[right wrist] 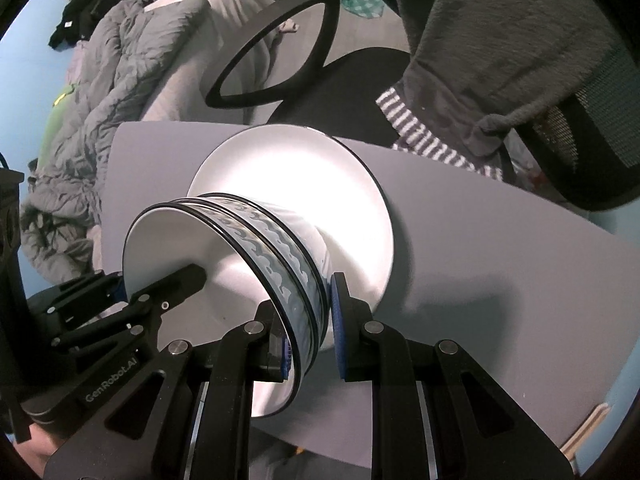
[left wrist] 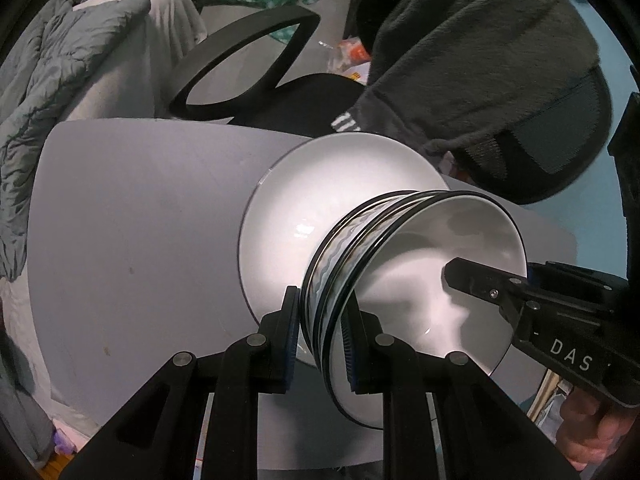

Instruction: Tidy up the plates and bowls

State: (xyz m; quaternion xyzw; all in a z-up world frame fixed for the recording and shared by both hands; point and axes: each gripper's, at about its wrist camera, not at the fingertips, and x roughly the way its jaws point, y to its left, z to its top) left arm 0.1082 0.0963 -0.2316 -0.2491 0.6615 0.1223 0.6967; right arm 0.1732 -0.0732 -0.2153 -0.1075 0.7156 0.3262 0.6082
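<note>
Two nested bowls [left wrist: 400,280], white inside with a blue wave band and dark rims, hang between the two tools above a white plate [left wrist: 340,188] that lies on the grey surface [left wrist: 140,220]. In the left wrist view the left tongs [left wrist: 322,344] are clamped on the stack's rim at the lower centre of the frame, one pad outside against the wave band and the other inside the bowl. At the right edge of that frame the right tongs [left wrist: 456,272] reach in, one finger lying inside the bowl on the far rim.

In the right wrist view the right tongs [right wrist: 310,340] are clamped on the bowls [right wrist: 276,256] at the lower centre, again one pad each side of the wall. The left tongs [right wrist: 192,276] come in from the lower left of that frame. The plate [right wrist: 320,172] shows behind the stack, in the middle of the frame, on the surface [right wrist: 500,260].

The step in hand looks like carrying the stacked bowls with both tools toward the plate. Whether the stack's base already touches the plate is hard to tell; it seems to hover just over it. The next move calls for lowering both sides evenly so the bowls stay level, centring the base on the plate, and only then letting the pads part together.
</note>
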